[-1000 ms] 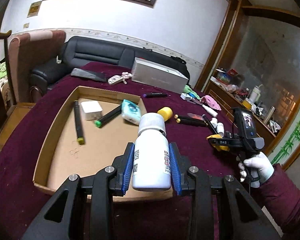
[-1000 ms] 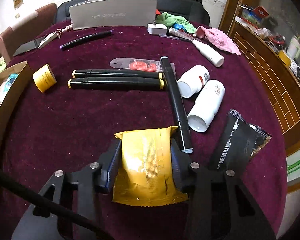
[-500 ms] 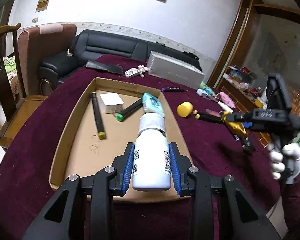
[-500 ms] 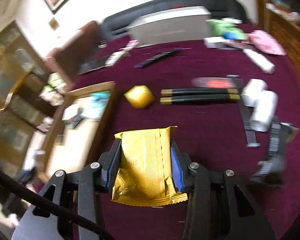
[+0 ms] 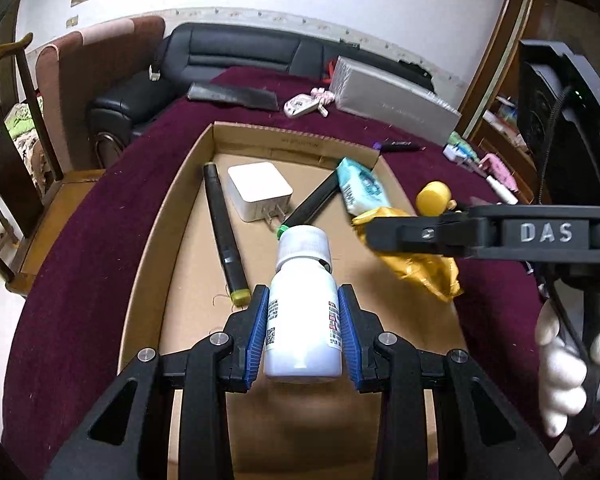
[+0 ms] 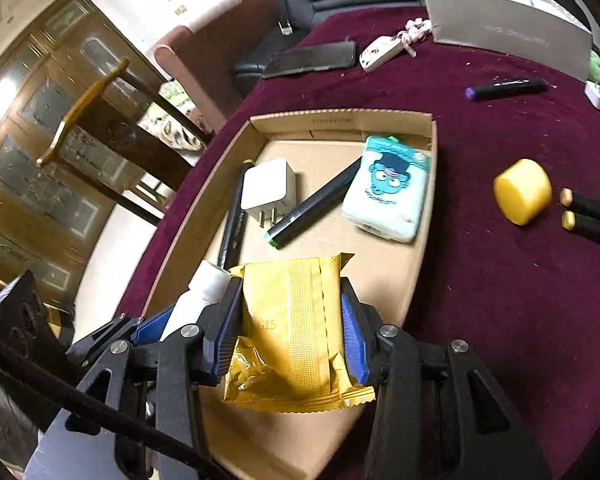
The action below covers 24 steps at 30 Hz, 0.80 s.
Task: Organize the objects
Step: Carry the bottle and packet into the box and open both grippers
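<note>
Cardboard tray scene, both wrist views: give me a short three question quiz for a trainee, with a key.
1. True or false: the left hand-held gripper is shut on the white bottle.
2. What does the right hand-held gripper hold: A gold packet, B yellow cap, C purple marker?
3. How many markers lie inside the cardboard tray?

Key: 1 true. 2 A. 3 two.

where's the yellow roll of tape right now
The yellow tape roll lies on the maroon tablecloth, right of the cardboard tray in the right wrist view, beside the tips of two black markers.
</note>
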Available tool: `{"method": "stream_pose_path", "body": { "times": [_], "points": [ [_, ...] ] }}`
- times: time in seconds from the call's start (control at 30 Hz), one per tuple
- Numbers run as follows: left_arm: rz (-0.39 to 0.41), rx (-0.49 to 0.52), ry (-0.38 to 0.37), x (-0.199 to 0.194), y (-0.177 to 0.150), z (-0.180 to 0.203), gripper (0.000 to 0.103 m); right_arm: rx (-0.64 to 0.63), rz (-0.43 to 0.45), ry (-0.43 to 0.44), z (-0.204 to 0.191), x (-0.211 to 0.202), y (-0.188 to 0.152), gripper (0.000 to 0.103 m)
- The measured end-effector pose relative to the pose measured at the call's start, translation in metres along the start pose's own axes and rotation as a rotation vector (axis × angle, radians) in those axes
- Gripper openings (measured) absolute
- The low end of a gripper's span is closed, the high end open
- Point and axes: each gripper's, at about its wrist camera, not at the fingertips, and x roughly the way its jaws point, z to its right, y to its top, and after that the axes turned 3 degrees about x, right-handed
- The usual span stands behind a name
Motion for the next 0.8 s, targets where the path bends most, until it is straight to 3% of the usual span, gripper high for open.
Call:
{"method": "stream_pose_path", "body": {
  "times": [0.27,0.53,0.7,0.8],
  "points": [
    [-0.045,-0.007,0.015,0.021,0.004,-0.004,0.029,0.056,-0.039,-0.053,0.019,0.030,0.012,0.044],
    [-0.044,0.000,0.027,0.025,0.005,0.000,0.030,0.022,-0.014,-0.117,0.017,0.033,0.018,0.044],
    [-0.058,-0.019,0.025,0.027,0.003,-0.002,0.043,0.036,0.008,-0.099,0.017,0.035,0.021,0.047],
    [-0.066,-0.012,0.029,0.026,0.001,0.001,0.044,0.046,0.031,-0.080,0.019,0.028,0.021,0.047]
  ]
}}
